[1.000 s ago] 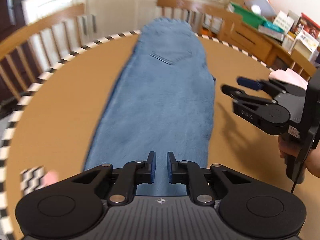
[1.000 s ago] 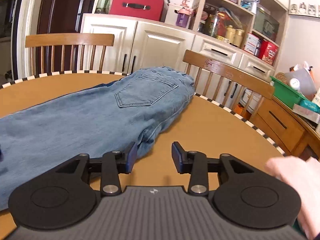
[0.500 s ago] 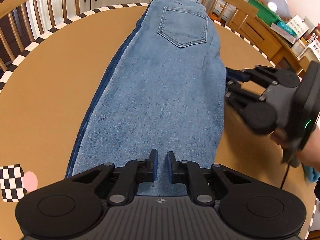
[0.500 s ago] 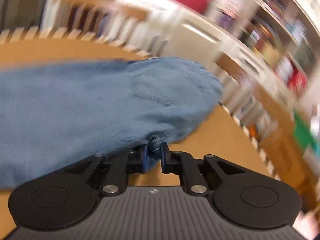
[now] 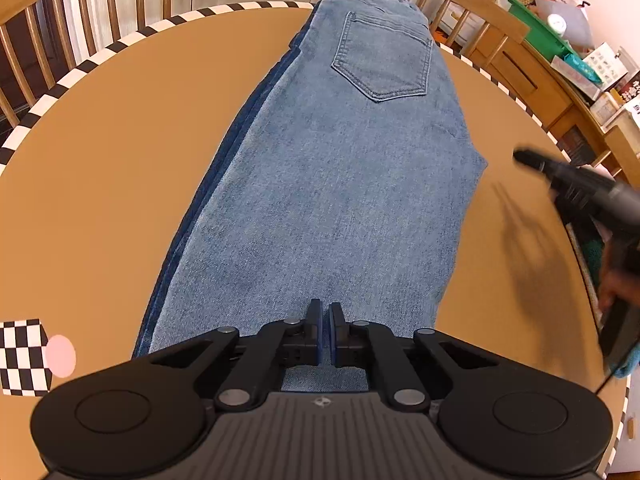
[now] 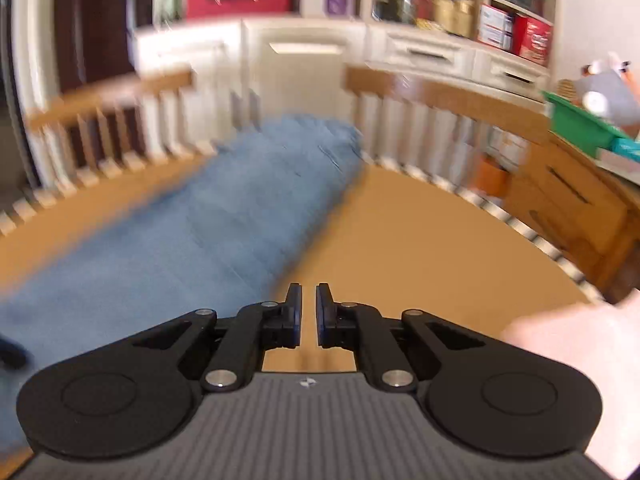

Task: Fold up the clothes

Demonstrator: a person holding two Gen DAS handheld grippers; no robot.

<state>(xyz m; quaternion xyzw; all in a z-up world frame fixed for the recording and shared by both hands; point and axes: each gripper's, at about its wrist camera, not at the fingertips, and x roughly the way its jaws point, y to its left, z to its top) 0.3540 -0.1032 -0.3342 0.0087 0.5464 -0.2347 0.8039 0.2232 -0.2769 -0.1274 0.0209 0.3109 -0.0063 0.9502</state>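
With the jeans (image 5: pixel 340 200) lying lengthwise on the surface (image 5: pixel 120 160), your left gripper (image 5: pixel 325 328) hovered nearly pressed together over the leg end and your right gripper (image 6: pixel 308 312), nearly closed, held nothing beside them; you needed both hem corners pinched evenly.

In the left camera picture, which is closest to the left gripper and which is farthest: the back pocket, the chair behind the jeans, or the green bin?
Nearest first from the left gripper, which sits over the near end of the jeans:
1. Back pocket, straight ahead on the jeans.
2. Chair, behind the far end of the jeans.
3. Green bin, off to the far right past the table.
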